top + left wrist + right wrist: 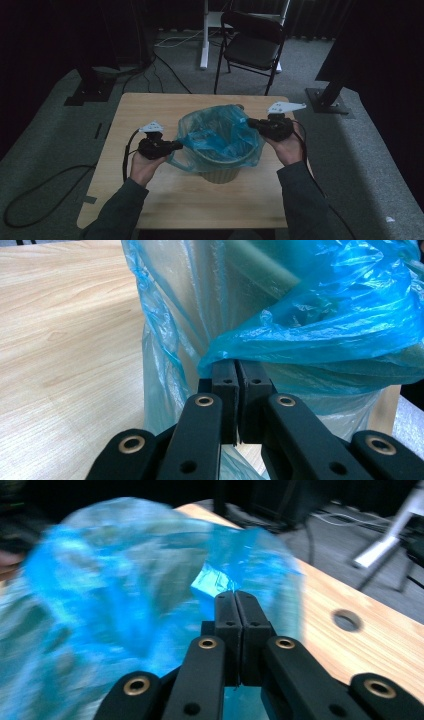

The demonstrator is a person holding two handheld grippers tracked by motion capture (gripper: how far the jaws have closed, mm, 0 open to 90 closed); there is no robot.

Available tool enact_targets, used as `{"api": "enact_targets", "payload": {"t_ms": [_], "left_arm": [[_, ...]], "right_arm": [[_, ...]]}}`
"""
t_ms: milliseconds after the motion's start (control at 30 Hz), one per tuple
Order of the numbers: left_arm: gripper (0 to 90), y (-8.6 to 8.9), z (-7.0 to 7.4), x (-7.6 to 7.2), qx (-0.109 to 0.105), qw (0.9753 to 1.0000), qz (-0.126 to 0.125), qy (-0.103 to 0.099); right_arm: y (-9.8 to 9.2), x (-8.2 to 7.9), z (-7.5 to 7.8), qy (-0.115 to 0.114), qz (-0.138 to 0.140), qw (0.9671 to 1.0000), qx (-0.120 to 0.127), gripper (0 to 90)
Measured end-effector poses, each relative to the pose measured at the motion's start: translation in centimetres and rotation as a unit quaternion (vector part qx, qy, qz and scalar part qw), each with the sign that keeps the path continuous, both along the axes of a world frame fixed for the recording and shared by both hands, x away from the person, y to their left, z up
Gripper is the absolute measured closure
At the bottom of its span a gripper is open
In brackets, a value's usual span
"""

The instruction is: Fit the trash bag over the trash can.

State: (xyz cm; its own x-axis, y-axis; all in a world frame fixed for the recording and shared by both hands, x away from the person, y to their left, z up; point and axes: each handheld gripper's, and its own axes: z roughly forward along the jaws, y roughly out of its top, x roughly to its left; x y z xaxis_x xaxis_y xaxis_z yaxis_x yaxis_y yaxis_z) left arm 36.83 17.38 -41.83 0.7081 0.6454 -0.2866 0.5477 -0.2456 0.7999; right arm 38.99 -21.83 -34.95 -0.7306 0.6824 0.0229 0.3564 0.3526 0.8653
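Black jaws of the left gripper (236,390) press together on a fold of the blue bin bag (220,135), pinching its rim on the left side of the pale bin (220,172) that stands at the middle of the wooden table (150,200). Opposite, the right gripper (256,123) is likewise closed on the bag's edge at the bin's right side, so the film lies between the two hands, stretched across the bin's mouth; both hands sit about equally close. Any coming move looks likely to turn on drawing the rim outward and down over the bin. Beyond the table, a black folding chair (252,42) stands on grey carpet in a dim room.
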Motion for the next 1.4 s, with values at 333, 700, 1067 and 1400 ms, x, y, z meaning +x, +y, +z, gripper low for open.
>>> {"api": "enact_targets", "payload": {"t_ms": [333, 700, 1067, 1400], "left_arm": [[87.6, -0.3, -0.3, 0.4, 0.005, 1.0, 0.004, 0.0], [87.5, -0.6, -0.5, 0.6, 0.005, 1.0, 0.008, -0.002], [87.8, 0.0, -0.7, 1.2, 0.009, 0.9995, 0.03, 0.0], [73.2, 1.5, 0.9, 0.7, -0.021, 0.998, 0.049, -0.033]], "right_arm": [[-2.6, 2.7, -2.5, 0.051, -0.076, 0.9954, 0.029, 89.9], [-3.8, 4.4, -5.5, 0.118, -0.121, 0.9847, 0.045, 90.0], [-3.8, 4.8, -8.3, 0.184, -0.128, 0.9741, 0.03, 90.0], [-4.7, 3.3, -5.7, 0.133, -0.104, 0.9839, 0.058, 73.0]]}}
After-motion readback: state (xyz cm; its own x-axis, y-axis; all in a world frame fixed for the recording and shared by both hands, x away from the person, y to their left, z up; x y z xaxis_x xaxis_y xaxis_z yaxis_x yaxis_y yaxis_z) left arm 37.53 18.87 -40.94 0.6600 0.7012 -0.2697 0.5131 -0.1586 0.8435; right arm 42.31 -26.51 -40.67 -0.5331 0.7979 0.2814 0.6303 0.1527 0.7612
